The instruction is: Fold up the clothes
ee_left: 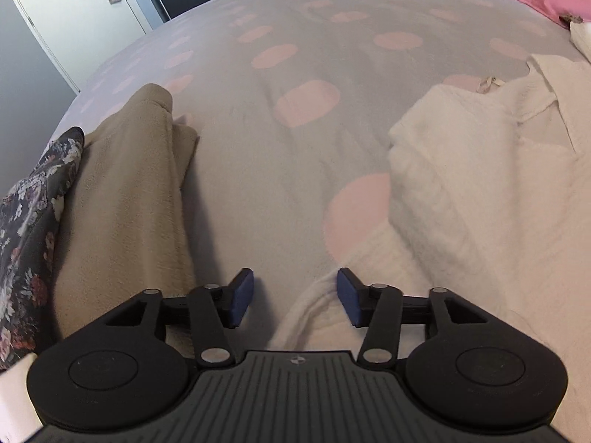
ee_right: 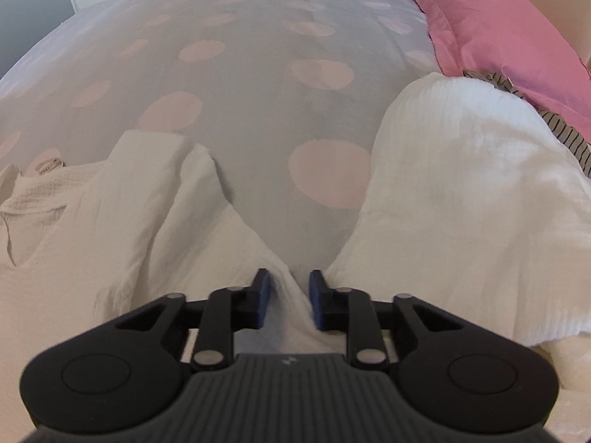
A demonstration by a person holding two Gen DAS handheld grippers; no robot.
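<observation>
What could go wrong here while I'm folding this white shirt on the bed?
1. The right gripper pinches only a narrow ridge of the white shirt; lifting could let it slip free.
2. The left gripper is open with just a shirt edge near one pad, so only one side may rise and the fold could skew.
3. The beige garment lies close on the left; a sweep could drag it.
</observation>
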